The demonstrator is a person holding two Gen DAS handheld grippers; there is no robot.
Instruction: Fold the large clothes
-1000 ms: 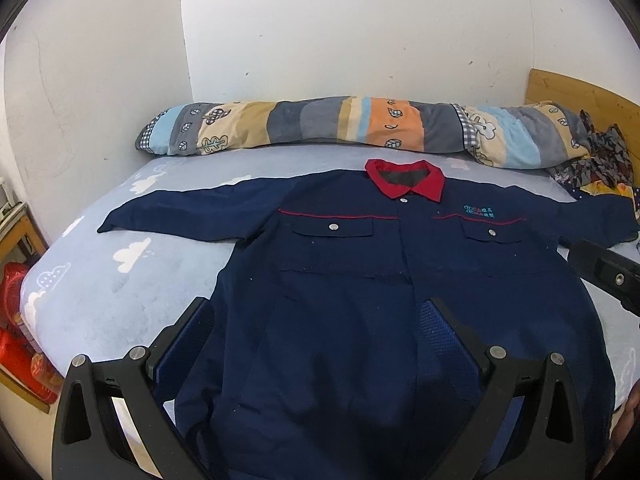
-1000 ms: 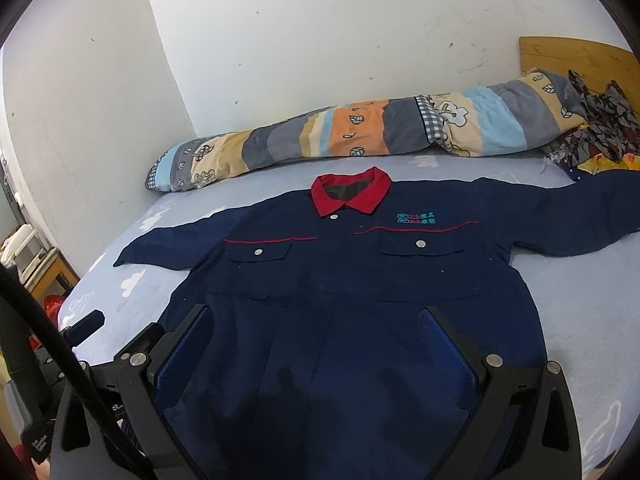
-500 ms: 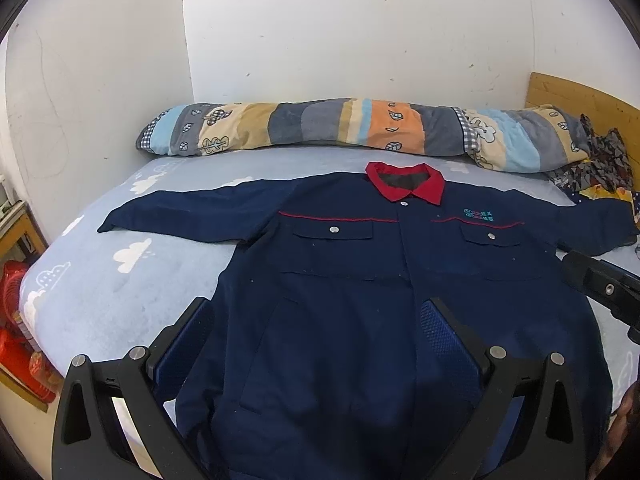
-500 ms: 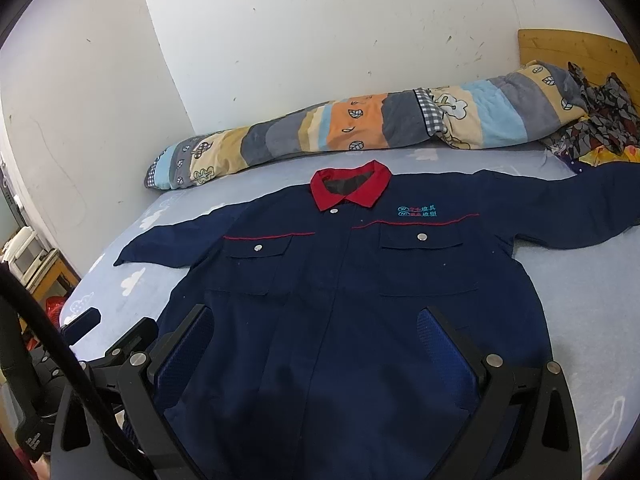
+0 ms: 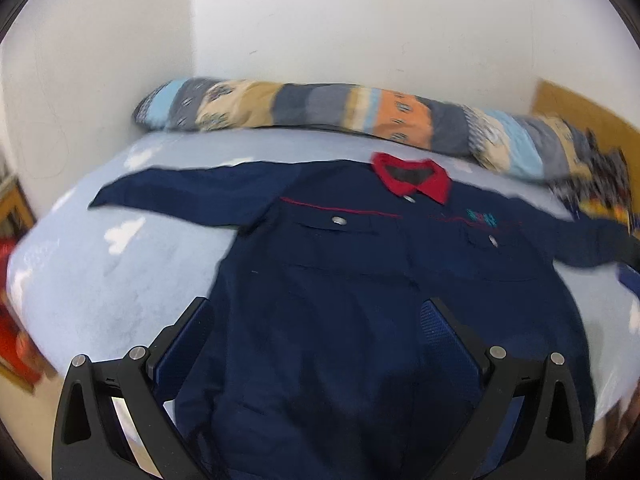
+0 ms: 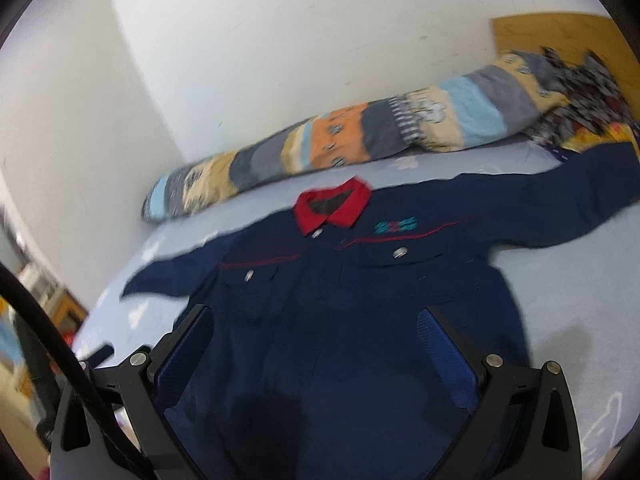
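The left gripper hangs with its jaws spread wide and nothing between them, above the lower half of the navy jacket. The right gripper is likewise spread and empty over the same garment. The jacket lies flat, front up, on a pale blue bedsheet printed with white clouds, sleeves out toward nine and three o'clock, red collar toward twelve. Beyond the collar a striped patchwork bolster runs along the white wall. A wooden headboard stands at two o'clock, with patterned cloth heaped below it.
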